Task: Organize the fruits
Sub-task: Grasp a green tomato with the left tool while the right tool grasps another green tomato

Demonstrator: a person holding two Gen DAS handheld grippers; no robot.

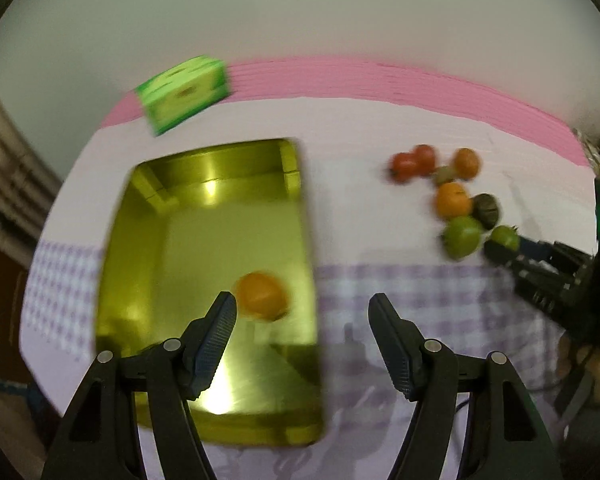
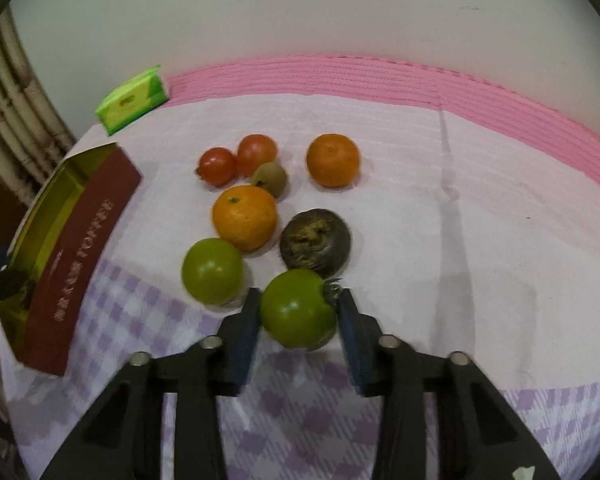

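The right gripper (image 2: 298, 312) is clamping one round green tomato (image 2: 298, 314). Beyond that tomato are lying another green one (image 2: 212, 271), one dark wrinkled fruit (image 2: 315, 243), two oranges (image 2: 245, 217), one kiwi (image 2: 269, 178) and two red tomatoes (image 2: 238, 161). The left gripper (image 1: 302, 310) is hanging open, holding nothing, over the gold tin (image 1: 180, 240), which is holding one orange (image 1: 262, 296).

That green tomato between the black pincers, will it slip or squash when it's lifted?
The green tomato looks smooth and glossy, so it may slip against the flat pads. It seems firm and unripe, so it is probably hard to squash. Being round, it would likely roll on the cloth if dropped.
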